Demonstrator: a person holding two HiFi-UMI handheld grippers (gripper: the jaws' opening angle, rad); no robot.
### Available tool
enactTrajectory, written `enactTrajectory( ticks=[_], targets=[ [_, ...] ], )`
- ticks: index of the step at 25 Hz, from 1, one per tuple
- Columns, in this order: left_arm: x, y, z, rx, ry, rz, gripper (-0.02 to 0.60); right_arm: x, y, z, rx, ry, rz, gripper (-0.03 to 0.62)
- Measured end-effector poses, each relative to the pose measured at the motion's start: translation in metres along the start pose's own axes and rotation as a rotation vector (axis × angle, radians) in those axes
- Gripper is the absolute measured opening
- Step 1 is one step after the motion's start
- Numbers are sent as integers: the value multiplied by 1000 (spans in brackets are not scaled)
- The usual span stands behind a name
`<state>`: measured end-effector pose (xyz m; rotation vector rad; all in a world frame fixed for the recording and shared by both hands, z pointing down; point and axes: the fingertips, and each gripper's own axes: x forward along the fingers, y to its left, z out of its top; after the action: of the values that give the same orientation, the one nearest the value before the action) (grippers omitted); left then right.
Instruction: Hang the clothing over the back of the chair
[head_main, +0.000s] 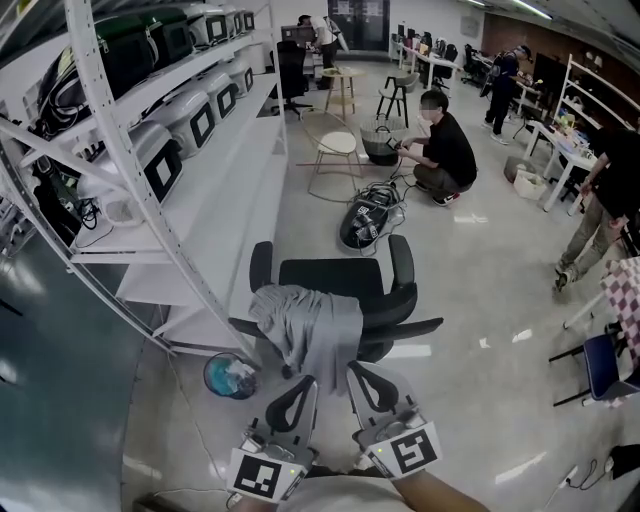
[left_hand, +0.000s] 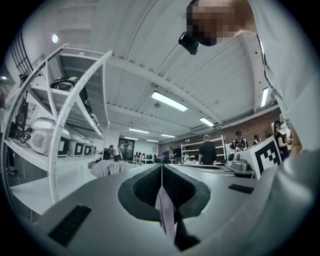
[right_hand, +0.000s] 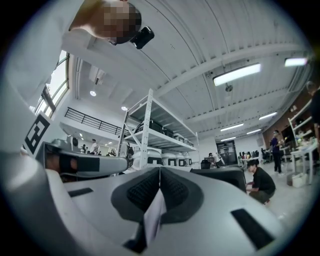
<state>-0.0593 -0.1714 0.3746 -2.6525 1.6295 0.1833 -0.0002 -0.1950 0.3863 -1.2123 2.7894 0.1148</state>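
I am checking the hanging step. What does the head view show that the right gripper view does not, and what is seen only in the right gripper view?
Only the head view: the grey clothing draped over the back of the black chair, its lower end reaching the right gripper. Only the right gripper view: the fingers pressed shut on a thin pale strip, apparently that clothing's edge, and the ceiling lamp. Both: the left gripper, the white shelves and a crouching person.
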Motion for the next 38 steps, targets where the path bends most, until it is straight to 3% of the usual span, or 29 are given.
enactTrajectory(
  ticks=[5,38],
  targets=[
    [1,2,-2,6,-3,-1,9,1,-1,-1,13,-28,-16,15],
    [12,5,-16,-11,26,-22,9,14,4,-12,3,30,12,15]
  ],
)
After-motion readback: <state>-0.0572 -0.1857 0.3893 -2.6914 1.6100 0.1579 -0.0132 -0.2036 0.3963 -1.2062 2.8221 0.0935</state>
